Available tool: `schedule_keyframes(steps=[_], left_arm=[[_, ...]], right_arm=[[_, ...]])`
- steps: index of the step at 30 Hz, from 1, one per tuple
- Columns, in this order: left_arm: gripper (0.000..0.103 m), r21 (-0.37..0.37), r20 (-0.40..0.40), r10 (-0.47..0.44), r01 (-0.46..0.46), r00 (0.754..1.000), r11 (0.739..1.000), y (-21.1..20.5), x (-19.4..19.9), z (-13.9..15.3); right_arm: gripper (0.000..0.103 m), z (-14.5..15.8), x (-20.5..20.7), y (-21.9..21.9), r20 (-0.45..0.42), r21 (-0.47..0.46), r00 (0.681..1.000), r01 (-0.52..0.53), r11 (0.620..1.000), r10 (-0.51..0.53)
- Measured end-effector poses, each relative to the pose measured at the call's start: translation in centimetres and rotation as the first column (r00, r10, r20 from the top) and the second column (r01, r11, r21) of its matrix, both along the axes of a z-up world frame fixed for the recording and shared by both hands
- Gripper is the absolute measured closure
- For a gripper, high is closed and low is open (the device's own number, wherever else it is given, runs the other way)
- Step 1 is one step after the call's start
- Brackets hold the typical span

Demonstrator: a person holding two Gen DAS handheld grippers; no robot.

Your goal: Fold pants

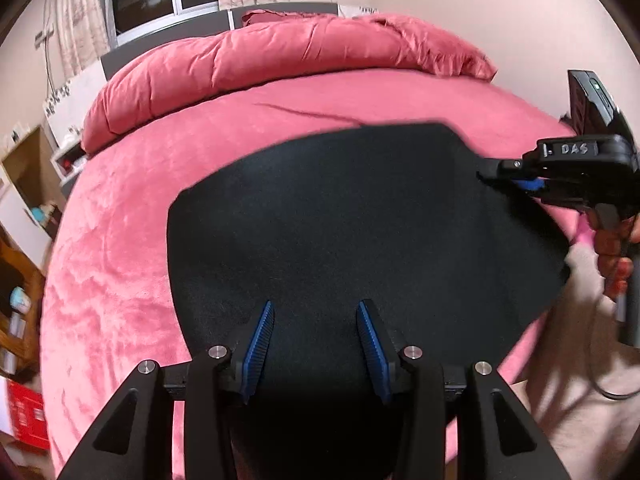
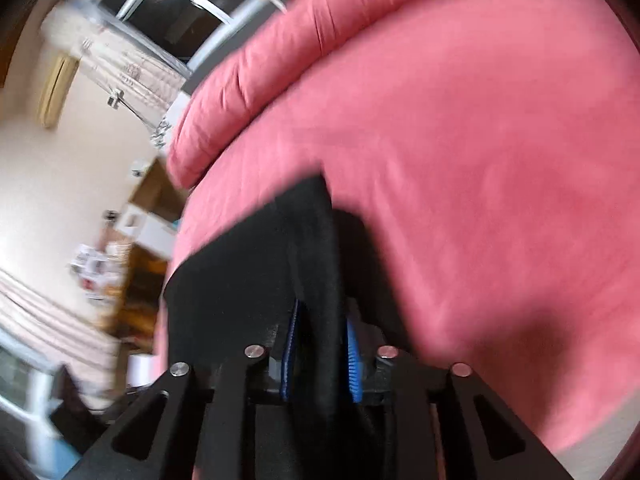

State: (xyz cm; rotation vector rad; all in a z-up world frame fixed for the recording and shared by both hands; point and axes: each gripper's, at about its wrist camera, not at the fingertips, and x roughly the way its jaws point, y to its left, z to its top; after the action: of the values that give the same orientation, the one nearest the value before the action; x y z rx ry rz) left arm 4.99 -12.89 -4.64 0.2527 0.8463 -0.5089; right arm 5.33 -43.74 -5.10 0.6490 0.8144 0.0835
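Currently mid-fold: black pants [image 1: 360,220] lie spread over the pink bed [image 1: 120,260], directly ahead of and under the left gripper [image 1: 316,352].

Left gripper: jaws stand apart, blue pads [image 1: 258,348] clear on both sides with only flat dark cloth beneath them. No pinch visible, so it reads as released and hovering over the near edge.

Right gripper [image 2: 322,356]: clenched on a thick rolled edge of the pants [image 2: 316,248], fabric running up between the pads. In the left wrist view the same gripper [image 1: 504,174] bites the far right edge of the cloth, ahead and to the right of the left one. The right wrist view is blurred, so grip depth is hard to judge.

Judgement on doing this step well:
- Left needs its own bite on the near edge before any lift; one-sided pull will skew the fold.
- Take all layers in each pinch, not just the top one.
- Keep both ends level and lightly taut so the crease lands straight.
- Lay down away from the rumpled duvet [image 1: 280,60] far ahead; plush sheet may drag the cloth.
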Motion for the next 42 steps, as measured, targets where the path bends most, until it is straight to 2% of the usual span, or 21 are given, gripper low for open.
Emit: schedule_keyframes(steps=[3, 5, 7, 11, 13, 15, 17, 19, 21, 24, 27, 32, 36, 42], left_arm=[[0.059, -0.062, 0.019, 0.054, -0.053, 0.998, 0.997, 1.0, 1.2, 2.3], [0.059, -0.085, 0.014, 0.073, -0.072, 0.997, 0.994, 0.8, 2.7, 3.1], [0.059, -0.087, 0.006, 0.075, -0.074, 0.997, 0.993, 0.2, 4.0, 3.7], [0.059, 0.004, -0.029, 0.061, -0.061, 0.998, 0.998, -2.3, 7.8, 2.6], [0.059, 0.031, -0.056, 0.064, -0.062, 0.996, 0.998, -2.9, 9.3, 1.5], [0.058, 0.037, -0.078, 0.071, -0.068, 0.994, 0.997, -3.1, 10.5, -0.2], [0.056, 0.015, -0.112, 0.070, -0.069, 0.991, 0.998, -2.9, 11.1, -1.4], [0.053, -0.012, -0.117, 0.086, -0.088, 0.989, 0.996, -2.6, 11.5, -2.0], [0.053, 0.004, -0.105, 0.092, -0.092, 0.990, 0.996, -3.0, 11.3, -2.1], [0.052, 0.030, -0.078, 0.096, -0.094, 0.992, 0.995, -3.4, 11.2, -2.4], [0.052, 0.022, -0.069, 0.099, -0.097, 0.993, 0.995, -3.2, 11.1, -2.5], [0.052, 0.014, -0.071, 0.099, -0.098, 0.993, 0.995, -3.0, 11.0, -2.4], [0.052, 0.010, -0.062, 0.098, -0.097, 0.993, 0.995, -2.9, 11.1, -2.5], [0.052, 0.000, -0.058, 0.094, -0.094, 0.994, 0.996, -2.7, 10.7, -2.5]], right_arm=[[0.079, 4.5, -0.3, 1.9, 0.098, -0.197, 0.993, -0.044, 0.979, 0.064], [0.079, 6.0, 0.2, 3.8, 0.120, -0.268, 0.983, -0.105, 0.958, 0.142], [0.079, 6.4, 1.8, 6.1, 0.104, -0.312, 0.964, -0.200, 0.929, 0.243], [0.079, 5.0, 5.3, 10.0, 0.018, -0.393, 0.936, -0.315, 0.864, 0.350], [0.079, 3.5, 6.6, 10.5, -0.030, -0.432, 0.935, -0.331, 0.839, 0.354], [0.080, 1.5, 7.5, 10.1, -0.072, -0.459, 0.948, -0.308, 0.833, 0.311], [0.082, 0.2, 8.2, 9.4, -0.083, -0.457, 0.954, -0.293, 0.840, 0.287], [0.083, -1.0, 8.4, 8.1, -0.058, -0.406, 0.959, -0.277, 0.871, 0.277], [0.085, -1.6, 8.5, 7.7, -0.042, -0.386, 0.963, -0.263, 0.884, 0.268], [0.086, -1.9, 8.3, 8.1, -0.030, -0.404, 0.964, -0.253, 0.879, 0.263], [0.087, -2.1, 8.5, 8.2, -0.015, -0.400, 0.966, -0.241, 0.884, 0.257], [0.102, -2.3, 8.3, 6.9, 0.002, -0.360, 0.976, -0.203, 0.911, 0.219], [0.103, -2.5, 8.3, 6.2, 0.015, -0.317, 0.980, -0.184, 0.930, 0.199], [0.103, -2.4, 7.9, 6.8, 0.033, -0.357, 0.982, -0.162, 0.920, 0.186]])
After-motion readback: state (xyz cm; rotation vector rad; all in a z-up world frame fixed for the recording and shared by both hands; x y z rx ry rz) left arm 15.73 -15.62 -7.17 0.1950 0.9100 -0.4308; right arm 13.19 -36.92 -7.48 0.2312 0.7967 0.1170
